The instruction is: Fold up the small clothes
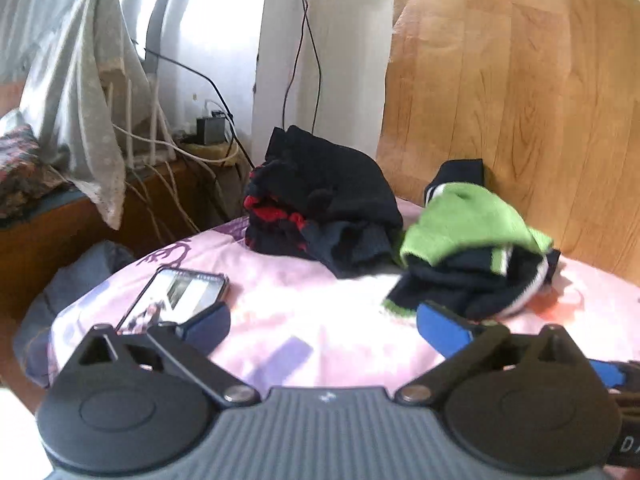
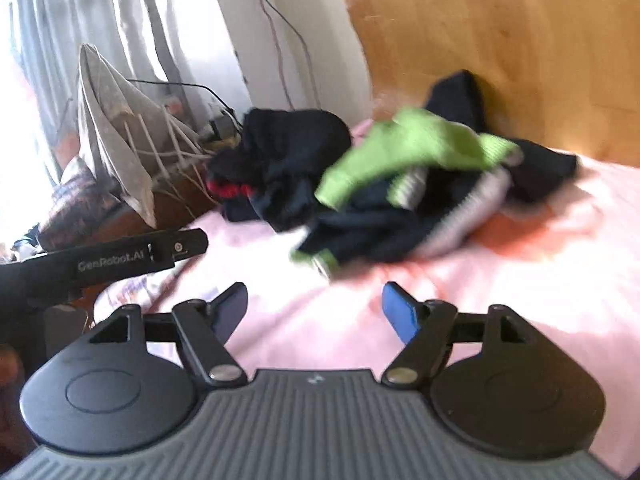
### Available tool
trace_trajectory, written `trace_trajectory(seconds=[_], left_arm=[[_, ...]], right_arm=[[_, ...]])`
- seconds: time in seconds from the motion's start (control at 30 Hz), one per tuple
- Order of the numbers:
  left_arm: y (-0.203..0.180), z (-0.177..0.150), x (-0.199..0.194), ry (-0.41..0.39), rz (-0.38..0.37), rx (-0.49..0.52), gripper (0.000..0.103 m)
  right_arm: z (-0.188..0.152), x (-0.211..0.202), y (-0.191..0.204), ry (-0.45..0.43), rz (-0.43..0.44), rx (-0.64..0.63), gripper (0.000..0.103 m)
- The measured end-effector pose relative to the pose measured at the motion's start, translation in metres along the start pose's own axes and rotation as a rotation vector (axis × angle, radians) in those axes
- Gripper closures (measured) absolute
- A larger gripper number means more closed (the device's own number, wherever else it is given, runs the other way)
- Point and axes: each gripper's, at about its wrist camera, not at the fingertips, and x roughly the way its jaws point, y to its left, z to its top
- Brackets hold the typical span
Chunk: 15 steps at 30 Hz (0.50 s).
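Note:
A crumpled green and navy garment (image 1: 476,248) with white stripes lies on the pink bed sheet (image 1: 304,304) at the right. A heap of dark clothes with red patches (image 1: 324,200) lies behind it at the centre. My left gripper (image 1: 322,322) is open and empty, low over the sheet, its right finger close to the green garment's hem. In the right wrist view the green garment (image 2: 400,184) and the dark heap (image 2: 280,160) lie ahead of my right gripper (image 2: 314,312), which is open and empty above the sheet (image 2: 520,280).
A phone (image 1: 180,296) lies on the sheet by the left finger. A wooden headboard (image 1: 520,100) rises behind the clothes. Cables, a charger (image 1: 210,130) and a draped grey cloth (image 1: 88,92) sit on a wooden cabinet at left. The left gripper's handle (image 2: 104,260) shows in the right wrist view.

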Motion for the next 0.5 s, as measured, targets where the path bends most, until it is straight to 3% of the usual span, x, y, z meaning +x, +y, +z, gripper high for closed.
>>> trace_trajectory(seconds=[0.3, 0.5], left_arm=[[-0.027, -0.016, -0.026, 0.053, 0.039, 0.039, 0.0], [-0.029, -0.018, -0.027, 0.1, 0.078, 0.044, 0.0]], right_arm=[[-0.021, -0.022, 0.002, -0.063, -0.027, -0.01, 0.015], [-0.035, -0.02, -0.002, -0.026, -0.019, 0.004, 0.015]])
